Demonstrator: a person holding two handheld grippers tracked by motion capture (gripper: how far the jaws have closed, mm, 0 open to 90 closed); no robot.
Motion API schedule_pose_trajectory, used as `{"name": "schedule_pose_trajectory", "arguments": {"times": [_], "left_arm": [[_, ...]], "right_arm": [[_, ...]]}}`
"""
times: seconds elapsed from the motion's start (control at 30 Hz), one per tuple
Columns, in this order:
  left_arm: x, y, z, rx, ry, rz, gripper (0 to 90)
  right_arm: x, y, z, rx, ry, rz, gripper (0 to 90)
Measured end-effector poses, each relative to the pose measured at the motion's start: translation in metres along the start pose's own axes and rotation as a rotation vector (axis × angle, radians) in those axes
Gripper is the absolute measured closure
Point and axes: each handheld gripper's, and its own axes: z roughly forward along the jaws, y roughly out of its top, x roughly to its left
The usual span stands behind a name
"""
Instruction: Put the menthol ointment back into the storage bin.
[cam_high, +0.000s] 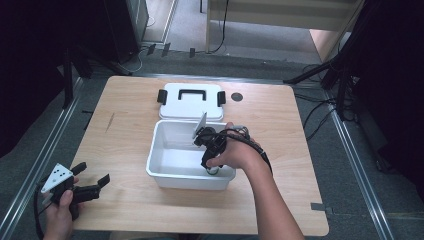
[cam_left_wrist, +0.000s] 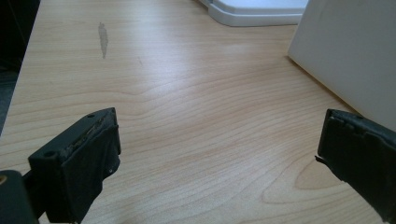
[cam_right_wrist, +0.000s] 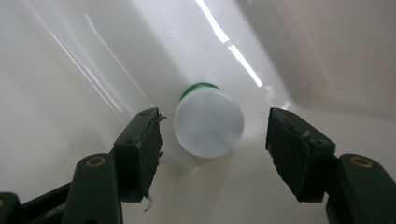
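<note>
A white plastic box stands open in the middle of the wooden table. My right gripper reaches down into its near right corner. In the right gripper view a small white-capped bottle with a green band stands on the box floor. The right gripper is open, its jaws on either side of the cap and apart from it. My left gripper hovers over the table's near left corner. It is open with bare wood between its jaws.
The box's white lid with black handle and latches lies flat behind the box. A small dark disc sits to the right of the lid. In the left gripper view the box's outer wall stands close on the right.
</note>
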Motion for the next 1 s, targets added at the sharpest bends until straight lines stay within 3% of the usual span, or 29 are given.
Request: {"name": "schedule_pose_trajectory", "arguments": {"times": [0.33,0.57,1.0], "left_arm": [[0.0,0.0,0.0,0.002,0.0,0.005,0.1],[0.0,0.0,0.0,0.006,-0.001,0.003,0.1],[0.0,0.0,0.0,0.008,-0.001,0.006,0.1]], "right_arm": [[-0.007,-0.011,-0.04,-0.052,-0.024,0.014,33.2],[-0.014,-0.021,-0.067,-0.094,-0.034,0.052,33.2],[-0.031,-0.05,-0.092,-0.115,-0.06,0.105,33.0]]}}
